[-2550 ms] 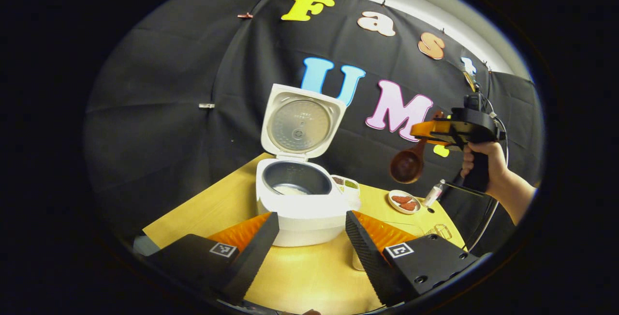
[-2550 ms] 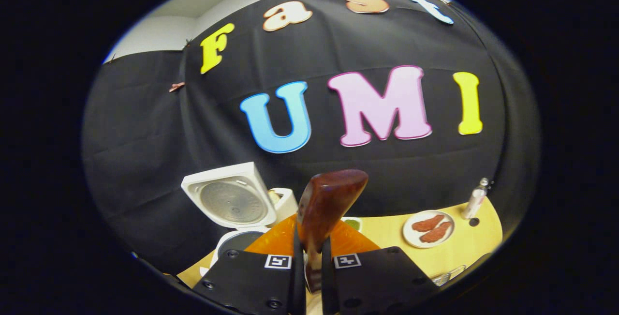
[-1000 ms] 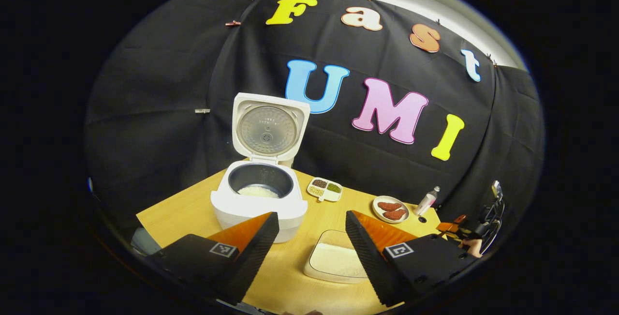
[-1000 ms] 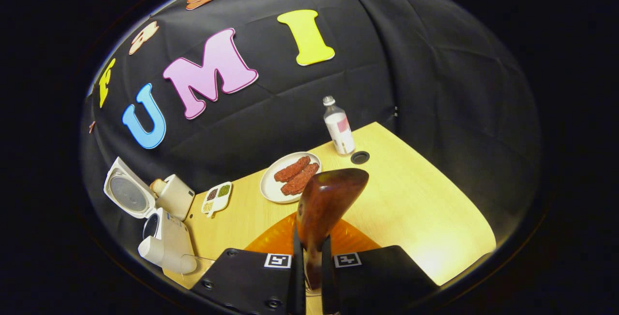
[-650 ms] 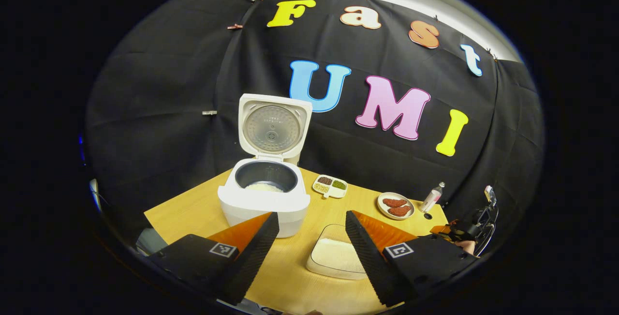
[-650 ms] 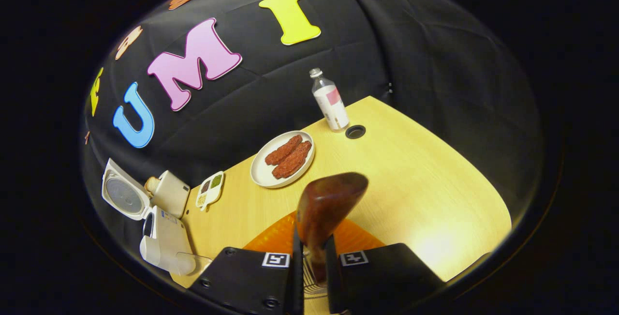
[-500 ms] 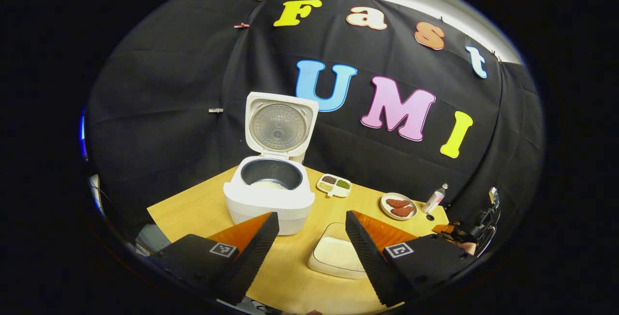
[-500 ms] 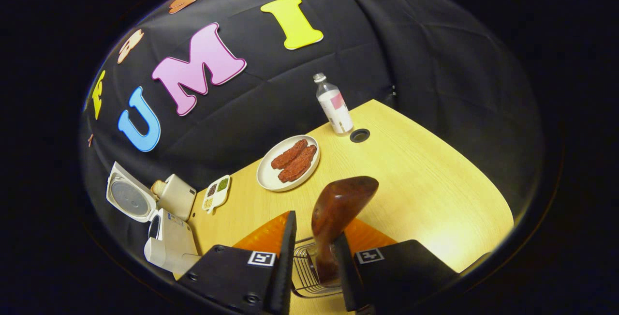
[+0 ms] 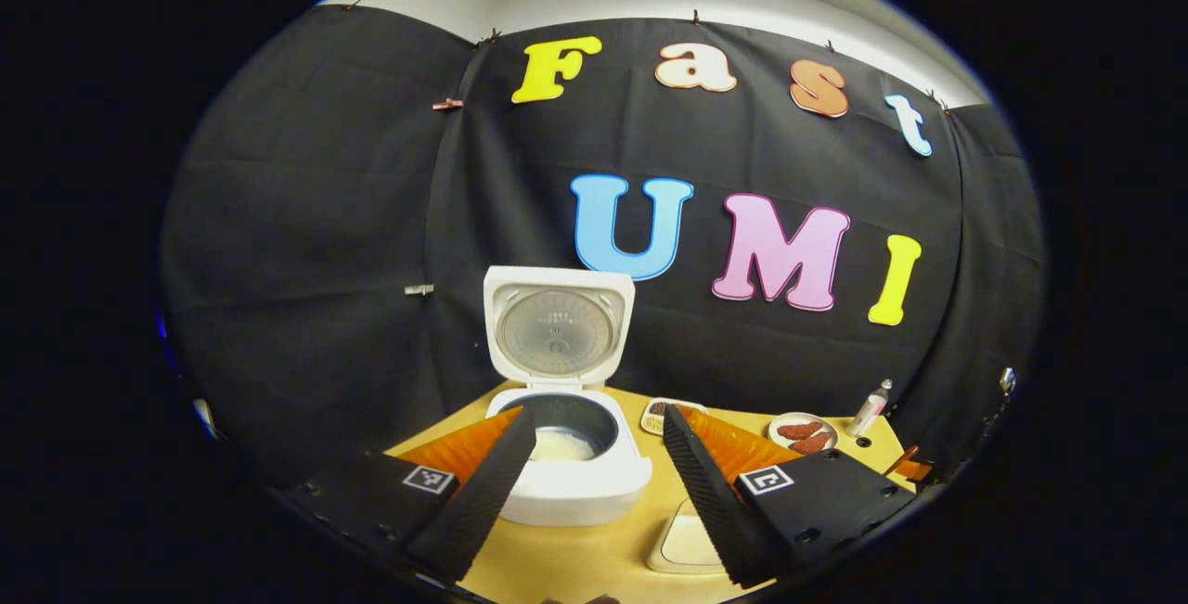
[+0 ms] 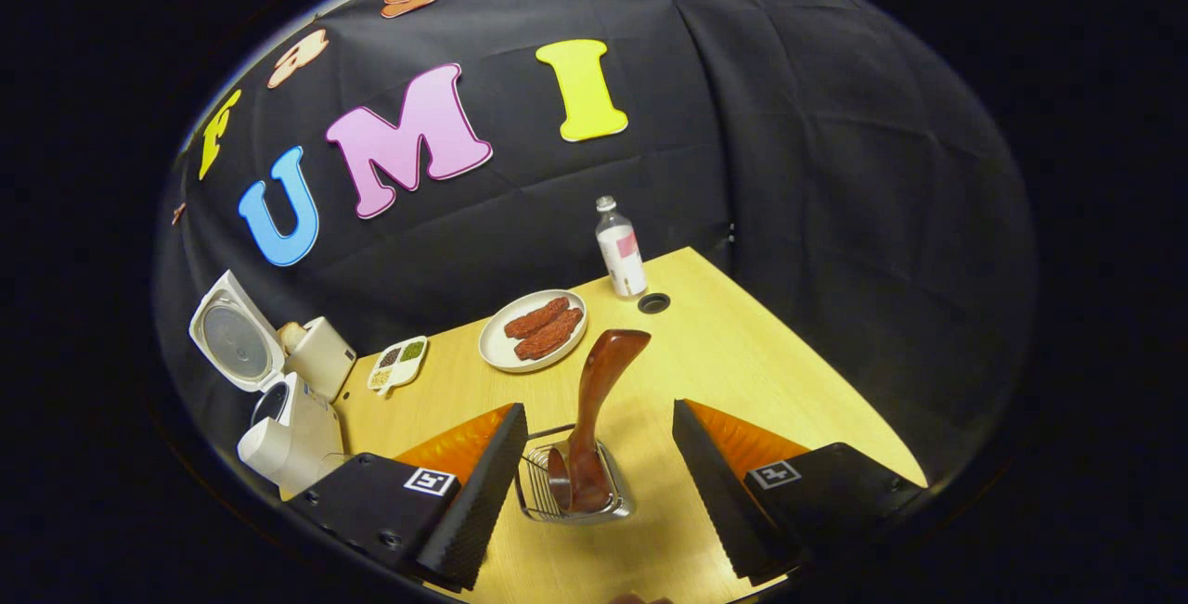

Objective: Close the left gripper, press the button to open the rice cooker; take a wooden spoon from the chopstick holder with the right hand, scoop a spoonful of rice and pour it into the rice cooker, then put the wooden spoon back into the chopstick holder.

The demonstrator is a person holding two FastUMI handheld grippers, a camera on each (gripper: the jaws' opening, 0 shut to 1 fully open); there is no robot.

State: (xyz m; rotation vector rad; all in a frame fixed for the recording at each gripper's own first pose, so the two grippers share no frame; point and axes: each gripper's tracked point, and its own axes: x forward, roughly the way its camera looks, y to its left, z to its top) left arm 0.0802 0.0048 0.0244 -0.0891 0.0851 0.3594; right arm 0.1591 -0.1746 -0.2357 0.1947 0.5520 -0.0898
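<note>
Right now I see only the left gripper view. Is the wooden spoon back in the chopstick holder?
Observer: Yes. In the right gripper view the wooden spoon stands in the wire chopstick holder, with its bowl end up.
Operator: Does the right gripper hold it?
Observer: No. The right gripper is open; its fingers stand apart on either side of the holder, clear of the spoon.
Operator: What lies beyond the holder?
Observer: A white plate with reddish food on it, on the table, and farther back a small bottle that stands upright.
</note>
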